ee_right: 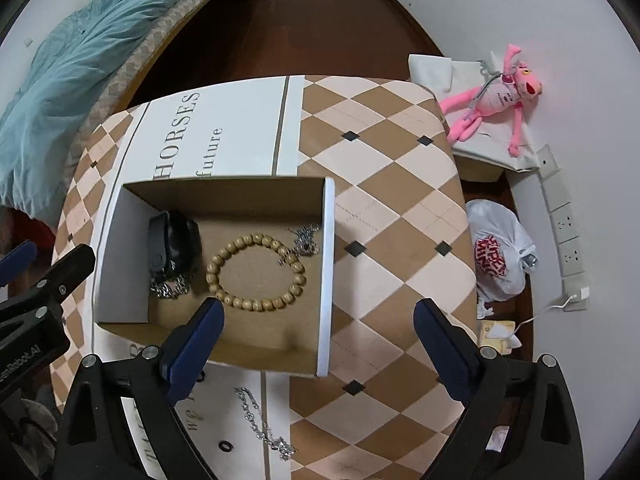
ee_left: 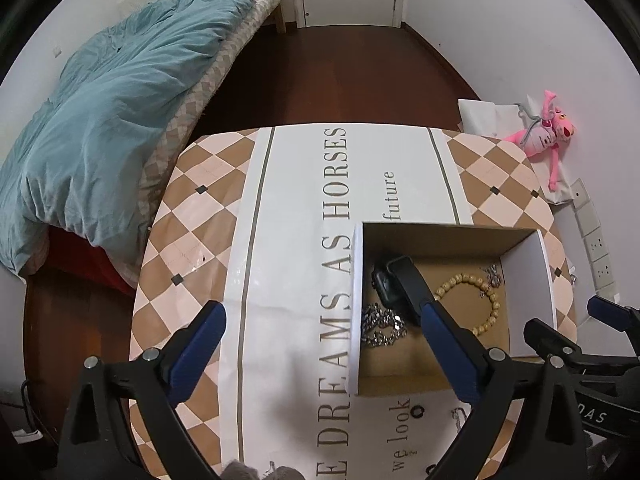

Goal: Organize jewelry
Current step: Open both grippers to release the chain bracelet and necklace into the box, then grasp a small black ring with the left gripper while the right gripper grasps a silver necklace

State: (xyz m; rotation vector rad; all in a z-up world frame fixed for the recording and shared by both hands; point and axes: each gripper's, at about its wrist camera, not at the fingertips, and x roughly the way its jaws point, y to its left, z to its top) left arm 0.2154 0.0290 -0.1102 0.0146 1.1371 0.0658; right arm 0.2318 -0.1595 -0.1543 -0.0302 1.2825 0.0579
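Right wrist view: we hold both tools spread and empty, right tool [ee_right: 316, 334] at the box's [ee_right: 326, 264] near edge. Beads [ee_right: 256, 272], watch [ee_right: 172, 240] and chain [ee_right: 170, 286] lie inside; a necklace [ee_right: 264, 424] lies on the counter [ee_right: 400, 240] nearer us, left tool [ee_left: 320, 344] astride the box's left wall.

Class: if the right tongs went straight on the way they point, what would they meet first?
Probably the white right wall of the cardboard box, which lies between the open right tongs; depth is unclear, so they might pass above it.
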